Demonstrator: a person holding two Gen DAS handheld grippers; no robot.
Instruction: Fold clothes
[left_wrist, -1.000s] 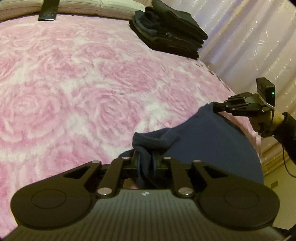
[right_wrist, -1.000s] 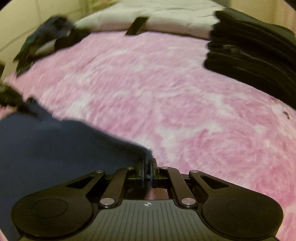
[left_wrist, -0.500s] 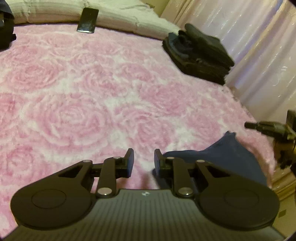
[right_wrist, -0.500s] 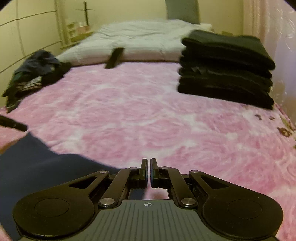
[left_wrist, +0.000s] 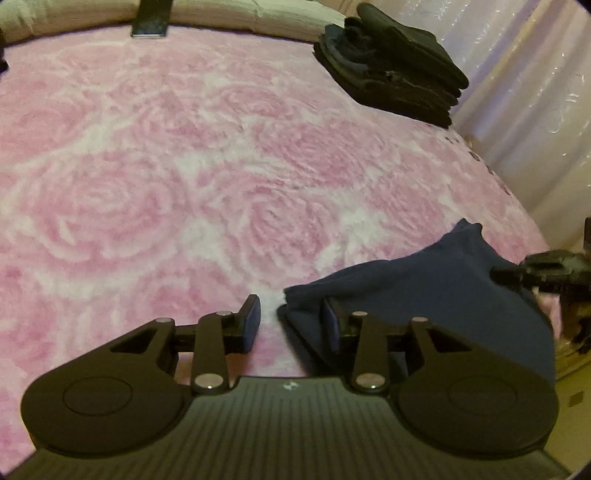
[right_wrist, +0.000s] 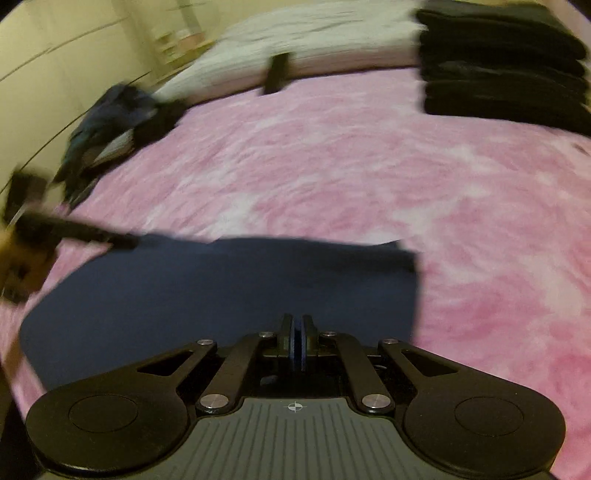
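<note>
Navy garment (left_wrist: 436, 295) lay flat on pink bed (left_wrist: 221, 166), ready for folding. Left tool (left_wrist: 290, 321) spreading, empty; right tool (right_wrist: 297, 341) nearly pressed together, parting, pinching nothing visible.

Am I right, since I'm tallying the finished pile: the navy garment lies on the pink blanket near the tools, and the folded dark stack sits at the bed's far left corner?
Not quite. The navy garment does lie on the pink blanket near the tools, but the folded dark stack sits at the bed's far right corner, as both wrist views show.
</note>
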